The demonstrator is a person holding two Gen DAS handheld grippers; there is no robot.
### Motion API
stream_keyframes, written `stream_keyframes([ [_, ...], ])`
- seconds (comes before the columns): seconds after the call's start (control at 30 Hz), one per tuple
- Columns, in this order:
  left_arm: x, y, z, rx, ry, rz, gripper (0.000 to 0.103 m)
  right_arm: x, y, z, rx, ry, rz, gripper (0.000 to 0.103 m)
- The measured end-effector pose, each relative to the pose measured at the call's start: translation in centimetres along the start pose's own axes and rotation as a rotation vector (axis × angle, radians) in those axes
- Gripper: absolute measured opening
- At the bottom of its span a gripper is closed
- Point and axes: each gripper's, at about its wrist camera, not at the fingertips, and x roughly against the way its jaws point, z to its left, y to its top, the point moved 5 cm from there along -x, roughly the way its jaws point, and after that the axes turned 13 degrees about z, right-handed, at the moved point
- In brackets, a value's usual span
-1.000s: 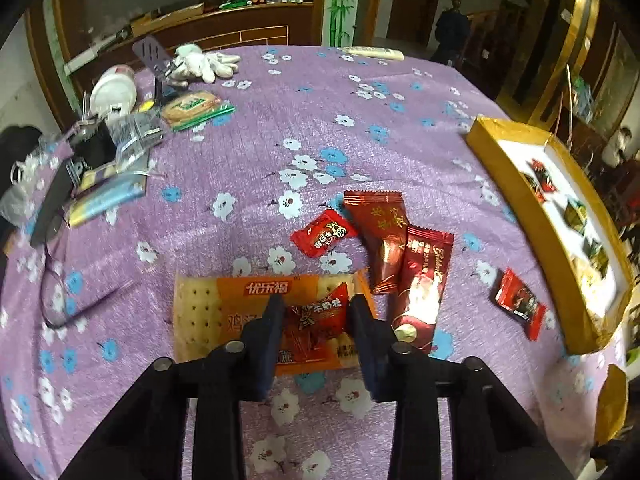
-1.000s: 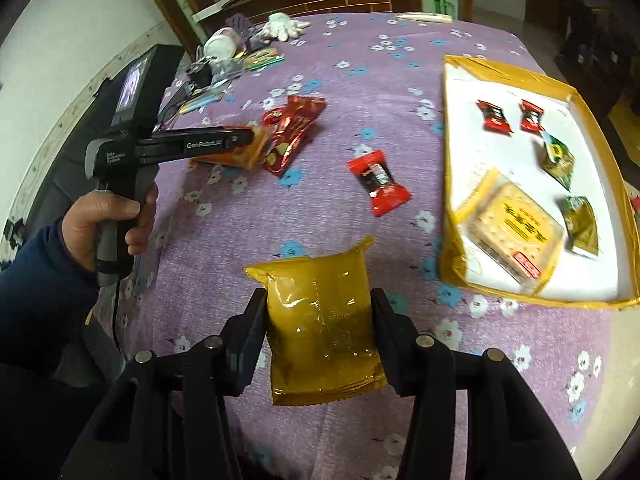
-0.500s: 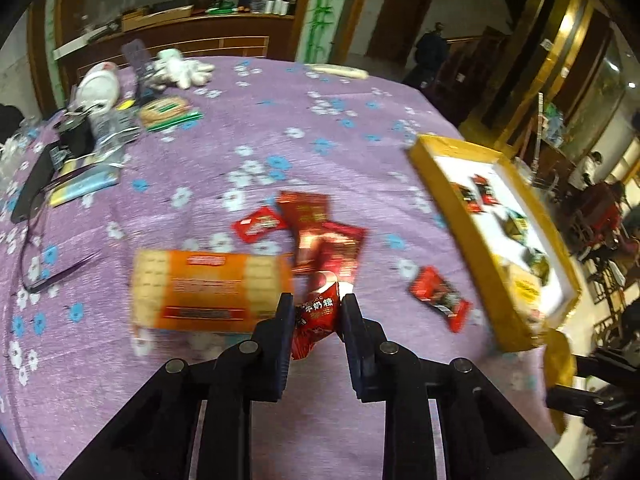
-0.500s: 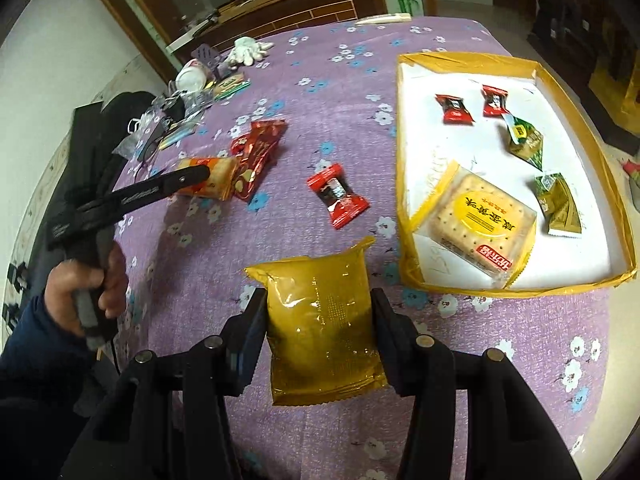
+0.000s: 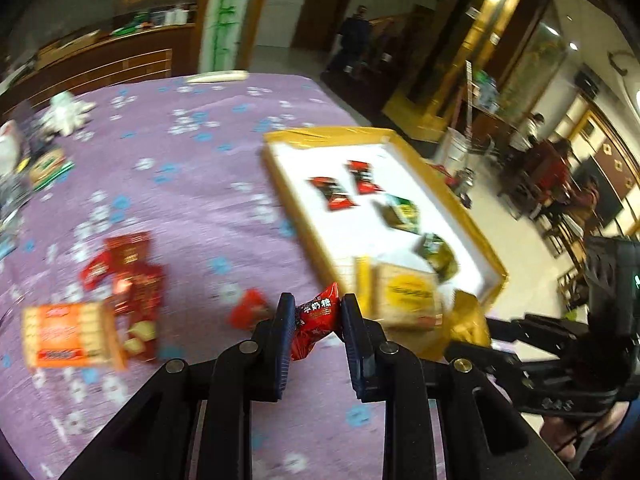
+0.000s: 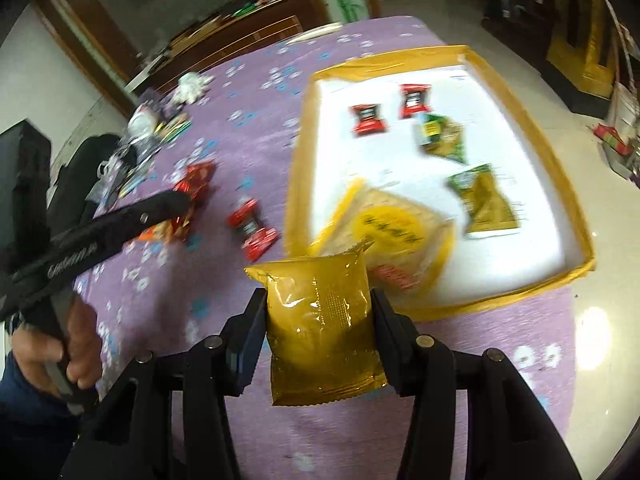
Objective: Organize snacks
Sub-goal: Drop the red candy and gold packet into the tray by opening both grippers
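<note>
My left gripper [image 5: 315,316] is shut on a small red candy [image 5: 314,322] and holds it above the purple cloth, left of the yellow-rimmed white tray [image 5: 490,254]. My right gripper [image 6: 319,312] is shut on a yellow snack packet [image 6: 322,328], held near the tray's [image 6: 560,168] front left corner. In the tray lie two red candies [image 6: 368,119], green-gold packets [image 6: 482,204] and a yellow cracker pack [image 6: 394,236]. On the cloth lie a red candy [image 6: 252,228], an orange cracker pack [image 5: 70,334] and dark red packets [image 5: 136,272].
The table has a purple flowered cloth [image 5: 192,168]. Clutter of bags, a white cup and a white toy [image 5: 66,110] lies at the far left. The left gripper's body [image 6: 100,232] crosses the right wrist view; the right gripper's body [image 5: 560,344] shows right of the left one.
My left gripper has lifted the red candy off the orange cracker pack and swung right toward the tray. My right gripper has carried the yellow packet closer to the tray.
</note>
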Motion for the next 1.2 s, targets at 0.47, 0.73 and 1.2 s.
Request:
stream_keyframes([
  [0.47,-6.7,1.3,-9.3,-0.144,-0.033,0.112,0.023,0.5,2.7,-7.2,-0.053,-0.115,-0.044,0.049],
  [0.73,-7.5,1.6,-9.4,-0.129,0.011,0.111,0.039,0.3,3.9,-7.8,-0.037,-0.116,-0.062,0.049],
  [1.2,-10.7,2.2,-12.3,-0.332,0.128,0.010,0.060,6.3,2.5,-11.4,-0.162,-0.199,-0.249,0.058],
])
